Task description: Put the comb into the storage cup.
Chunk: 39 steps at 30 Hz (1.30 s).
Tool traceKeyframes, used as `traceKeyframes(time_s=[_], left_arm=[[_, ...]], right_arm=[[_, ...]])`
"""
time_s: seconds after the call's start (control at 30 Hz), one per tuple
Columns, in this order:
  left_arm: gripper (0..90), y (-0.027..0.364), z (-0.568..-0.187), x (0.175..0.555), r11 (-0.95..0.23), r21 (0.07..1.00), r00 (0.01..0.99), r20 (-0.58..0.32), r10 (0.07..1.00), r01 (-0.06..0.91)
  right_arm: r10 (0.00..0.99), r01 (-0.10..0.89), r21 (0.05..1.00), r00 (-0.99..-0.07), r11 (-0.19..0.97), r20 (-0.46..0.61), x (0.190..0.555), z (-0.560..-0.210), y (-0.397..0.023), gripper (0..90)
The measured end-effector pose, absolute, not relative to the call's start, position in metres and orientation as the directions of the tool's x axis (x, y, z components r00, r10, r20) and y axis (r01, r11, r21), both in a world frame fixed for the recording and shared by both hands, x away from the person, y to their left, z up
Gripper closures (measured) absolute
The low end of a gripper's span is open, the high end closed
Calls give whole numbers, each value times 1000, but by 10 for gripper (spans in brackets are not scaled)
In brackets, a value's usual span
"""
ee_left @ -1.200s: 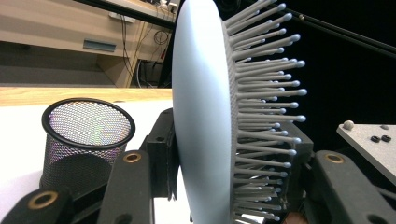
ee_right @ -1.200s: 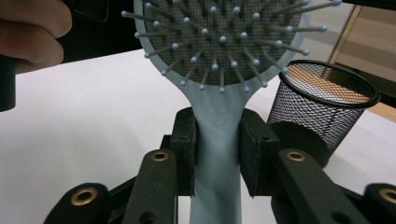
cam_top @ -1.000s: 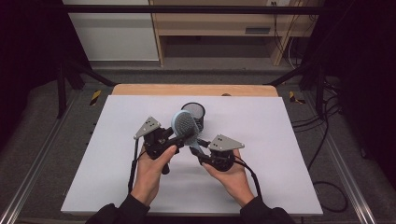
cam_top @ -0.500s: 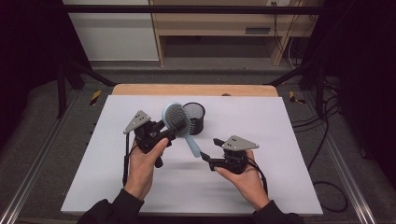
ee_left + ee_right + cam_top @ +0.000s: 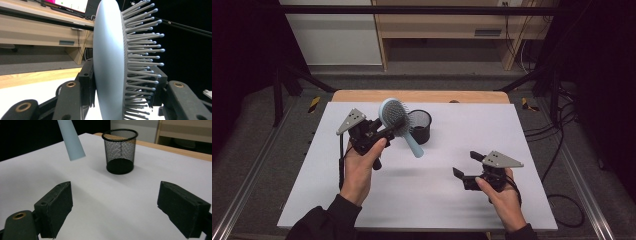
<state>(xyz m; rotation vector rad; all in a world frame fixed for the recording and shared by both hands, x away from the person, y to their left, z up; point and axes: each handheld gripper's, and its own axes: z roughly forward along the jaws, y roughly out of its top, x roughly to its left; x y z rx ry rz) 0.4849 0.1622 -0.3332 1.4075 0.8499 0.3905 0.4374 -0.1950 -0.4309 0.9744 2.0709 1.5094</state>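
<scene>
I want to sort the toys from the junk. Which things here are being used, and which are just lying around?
Being used:
- hairbrush, clamped by its head in the left gripper
- mesh cup on the table, close by the brush
- right gripper, jaws just opened, nothing between them

Just lying around:
- wooden shelf behind the table
- cables on the floor

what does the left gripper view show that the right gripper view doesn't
Left gripper view: the hairbrush head edge-on, pale blue back to the left and bristles to the right, clamped between that gripper's jaws, with a wooden desk behind.

Right gripper view: the black mesh cup standing upright on the table, the hairbrush's handle tip hanging in the air above the table and apart from the cup, and the right gripper with jaws wide apart and nothing between them.

Both: the white tabletop and the same brush, seen at opposite ends.
</scene>
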Motion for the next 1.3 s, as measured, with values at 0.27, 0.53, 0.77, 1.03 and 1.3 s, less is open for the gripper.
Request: traceKeyframes(time_s=[0.27, 0.53, 0.77, 1.03, 1.3], left_arm=[[512, 159, -325, 493, 167, 961, 651, -273, 709, 222], [510, 152, -319, 512, 192, 959, 630, -281, 724, 208], [508, 148, -308, 529, 167, 969, 614, -246, 750, 184], [506, 141, -307, 545, 152, 974, 594, -223, 773, 168], [505, 137, -310, 561, 162, 973, 570, -228, 789, 164]], right_arm=[[751, 263, 951, -658, 160, 56, 424, -439, -219, 110], [762, 238, 958, -647, 163, 31, 430, -445, -219, 110], [768, 242, 956, -640, 168, 27, 429, -446, -220, 106], [778, 241, 960, -627, 146, 39, 428, -445, -224, 100], [785, 243, 960, -619, 138, 44, 429, -445, -228, 97]])
